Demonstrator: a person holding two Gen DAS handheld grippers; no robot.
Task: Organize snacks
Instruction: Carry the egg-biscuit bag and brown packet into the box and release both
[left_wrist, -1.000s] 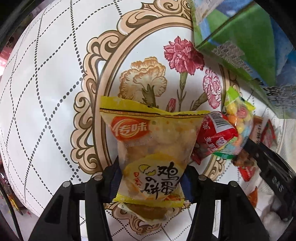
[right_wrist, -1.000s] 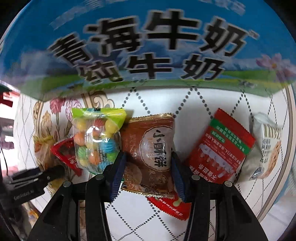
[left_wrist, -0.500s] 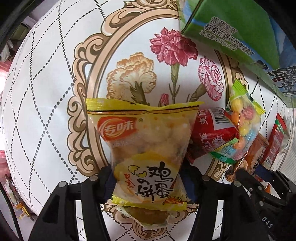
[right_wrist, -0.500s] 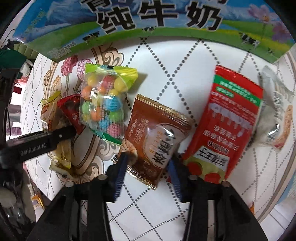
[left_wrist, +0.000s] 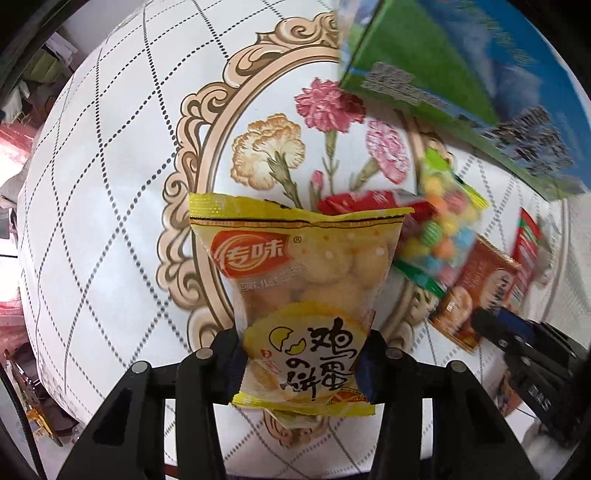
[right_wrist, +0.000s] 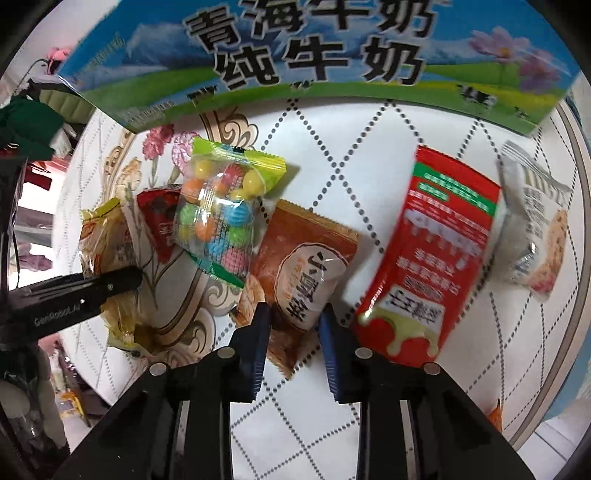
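Yellow egg-biscuit pack (left_wrist: 295, 295) is pinched low by the left gripper (left_wrist: 301, 363), jaws just closed further; long axis runs straight ahead, milk carton (left_wrist: 461, 85) upper right. Right wrist view: right gripper (right_wrist: 293, 328) clamped on brown biscuit pack (right_wrist: 299, 273), carton (right_wrist: 332, 55) straight ahead.

A floral quilted tablecloth (left_wrist: 110, 184) covers the round table; clutter beyond.

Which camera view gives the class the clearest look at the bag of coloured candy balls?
The right wrist view: the bag of coloured candy balls lies sharp and whole on the tablecloth, overlapping the brown biscuit packet. In the left wrist view the same bag is motion-blurred, small and partly hidden behind the yellow egg-biscuit packet.
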